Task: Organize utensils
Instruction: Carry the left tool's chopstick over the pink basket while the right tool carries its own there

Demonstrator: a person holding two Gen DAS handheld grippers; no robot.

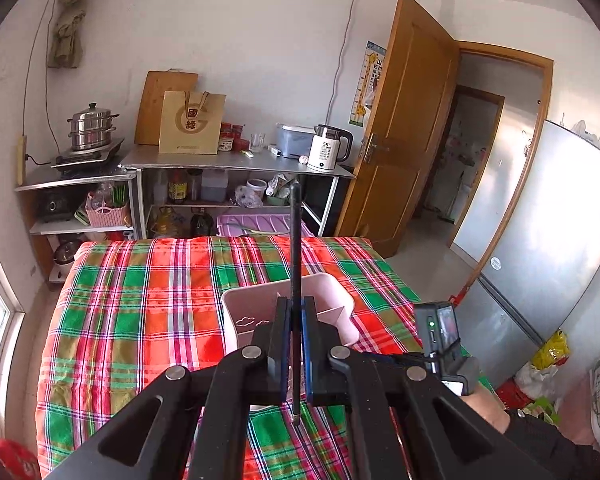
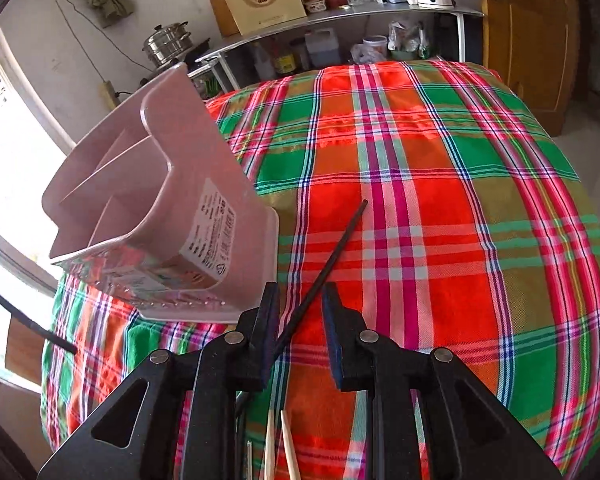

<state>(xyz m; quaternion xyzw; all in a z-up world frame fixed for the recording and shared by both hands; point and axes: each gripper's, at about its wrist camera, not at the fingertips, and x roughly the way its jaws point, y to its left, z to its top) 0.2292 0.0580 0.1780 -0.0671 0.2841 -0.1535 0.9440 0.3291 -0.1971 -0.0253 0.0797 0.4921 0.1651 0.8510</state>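
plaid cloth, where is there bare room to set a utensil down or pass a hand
The plaid cloth is bare right of and beyond the black chopstick, out to its far edge by the steel shelf. Its near left is crowded: the pink holder stands there, and pale chopsticks lie under the right tool.

White plastered walls (image 1: 260,32) are seen across the upper frame. A steel shelf unit (image 1: 236,162) (crowded with bottles) is set at centre, an open wooden door (image 1: 404,120) at right, and a bright window (image 2: 8,152) at left.
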